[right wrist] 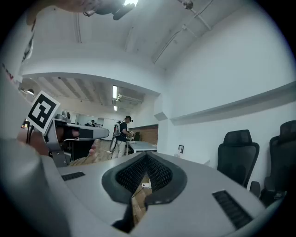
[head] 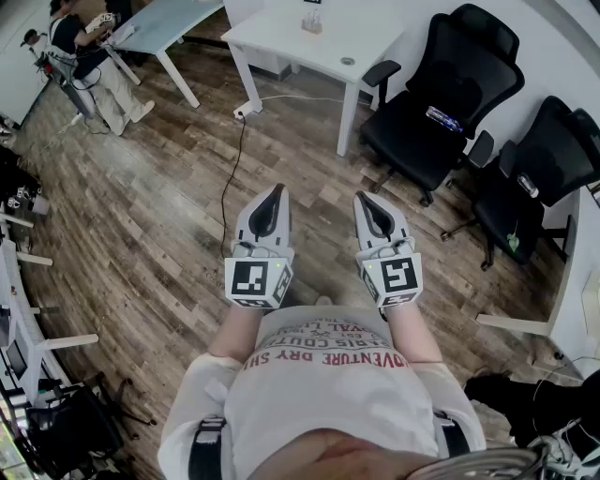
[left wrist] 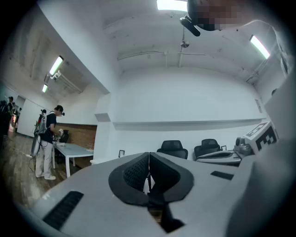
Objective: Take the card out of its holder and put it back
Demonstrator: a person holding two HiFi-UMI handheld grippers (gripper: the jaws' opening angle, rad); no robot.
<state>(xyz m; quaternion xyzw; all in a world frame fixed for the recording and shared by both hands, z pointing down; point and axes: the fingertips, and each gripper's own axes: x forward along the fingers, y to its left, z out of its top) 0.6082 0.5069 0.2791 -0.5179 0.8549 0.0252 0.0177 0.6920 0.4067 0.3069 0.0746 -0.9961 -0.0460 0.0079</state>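
left gripper [head: 275,192]: jaws together, empty | right gripper [head: 368,200]: jaws seemingly together, empty

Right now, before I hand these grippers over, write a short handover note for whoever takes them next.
Left gripper: shut, nothing in it.
Right gripper: shut, nothing in it.
Both are held out over the wood floor, pointing toward the white table.
Job's things: no card or holder can be made out. A small stand on that table may be the holder, but it is too small to tell.
Done: nothing that shows.
Left: reach the holder, take the card out, put it back.
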